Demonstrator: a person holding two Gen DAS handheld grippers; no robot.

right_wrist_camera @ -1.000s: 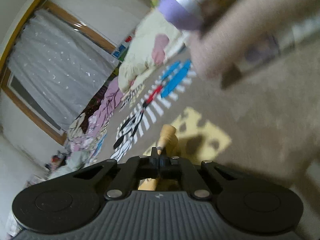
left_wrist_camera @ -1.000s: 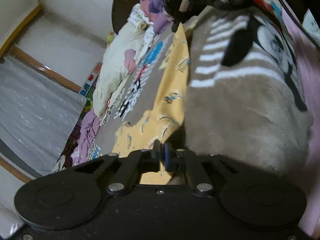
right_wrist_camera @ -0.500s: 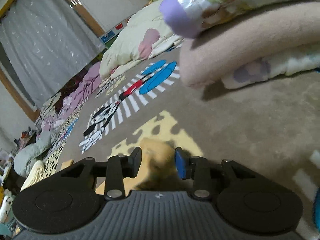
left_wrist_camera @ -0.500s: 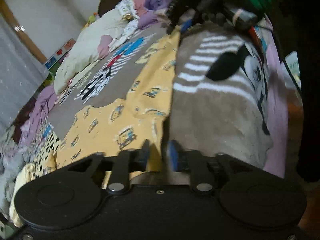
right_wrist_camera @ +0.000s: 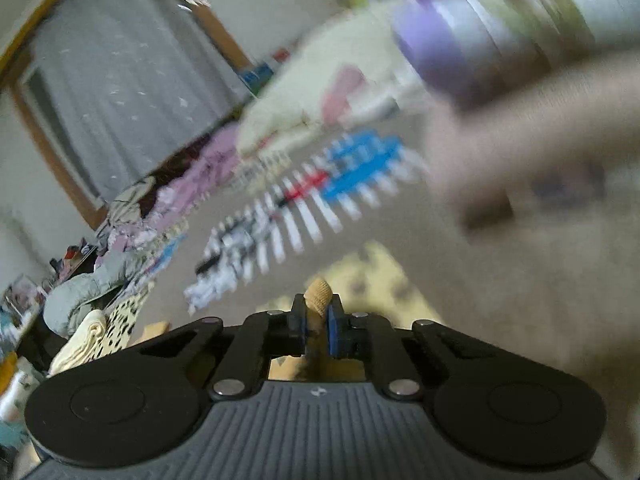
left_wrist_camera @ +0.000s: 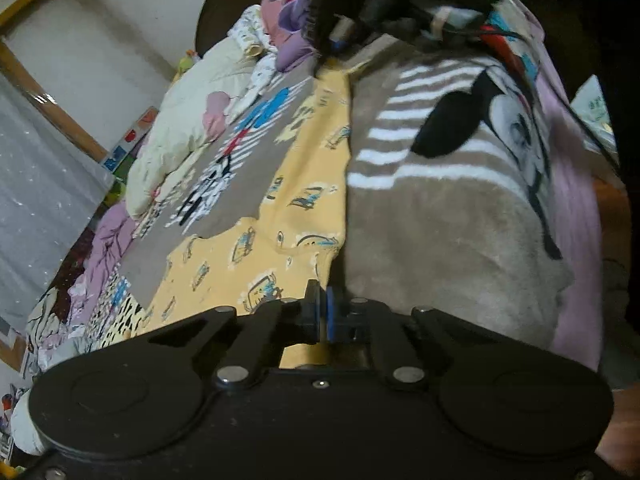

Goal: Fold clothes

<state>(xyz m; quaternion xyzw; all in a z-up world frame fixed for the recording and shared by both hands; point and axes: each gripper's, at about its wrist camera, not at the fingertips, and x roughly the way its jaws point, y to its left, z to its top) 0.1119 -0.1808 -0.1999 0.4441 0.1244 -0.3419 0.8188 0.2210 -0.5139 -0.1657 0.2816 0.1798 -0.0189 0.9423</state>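
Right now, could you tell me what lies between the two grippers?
The yellow garment runs from the left gripper to the right gripper; left wrist view.

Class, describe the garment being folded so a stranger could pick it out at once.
Start at the grey-brown cartoon-mouse blanket covering the bed. Along its middle lies the yellow garment, pinched by the left claw nearest us. Only it is pale yellow with small printed vehicles.

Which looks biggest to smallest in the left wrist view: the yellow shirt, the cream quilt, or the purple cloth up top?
1. yellow shirt, nearest the camera, so this is unsure
2. cream quilt
3. purple cloth, farthest away
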